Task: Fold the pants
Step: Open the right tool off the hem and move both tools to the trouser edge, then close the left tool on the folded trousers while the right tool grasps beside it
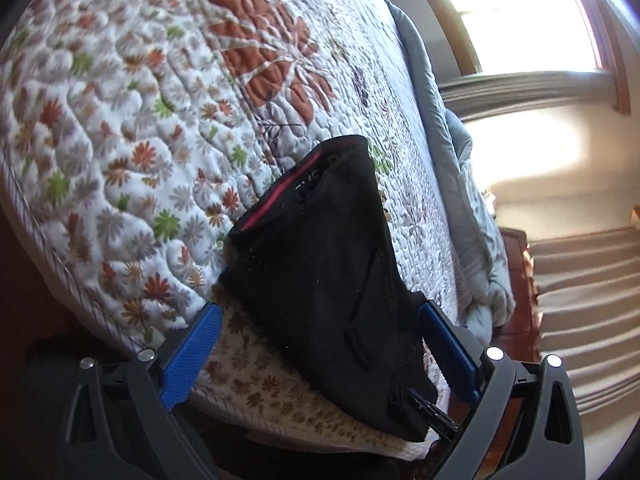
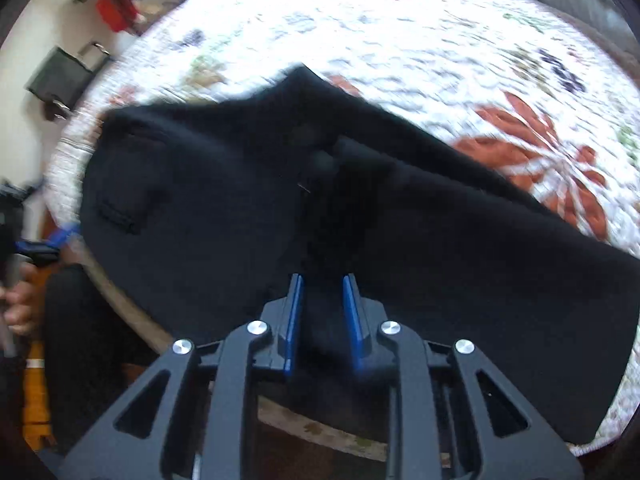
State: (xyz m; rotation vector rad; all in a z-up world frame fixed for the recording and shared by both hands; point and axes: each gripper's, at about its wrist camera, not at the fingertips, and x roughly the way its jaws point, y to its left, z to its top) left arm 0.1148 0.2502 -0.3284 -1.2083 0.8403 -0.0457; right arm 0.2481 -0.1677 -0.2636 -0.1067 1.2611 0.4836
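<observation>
Now the black pants (image 2: pixel 248 208) lie at the floral quilt's (image 1: pixel 132 128) near edge, open quilt beyond, the left gripper (image 1: pixel 320 344) spread wide around them, the right gripper (image 2: pixel 322 300) narrowly parted over black cloth, grip unclear.

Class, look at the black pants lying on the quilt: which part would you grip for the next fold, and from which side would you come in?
Probably the waistband of the pants: its red-trimmed edge is thick and lies clear on the quilt. Come in from the side over the bare quilt, low along it, so one finger can slide under the edge.
</observation>
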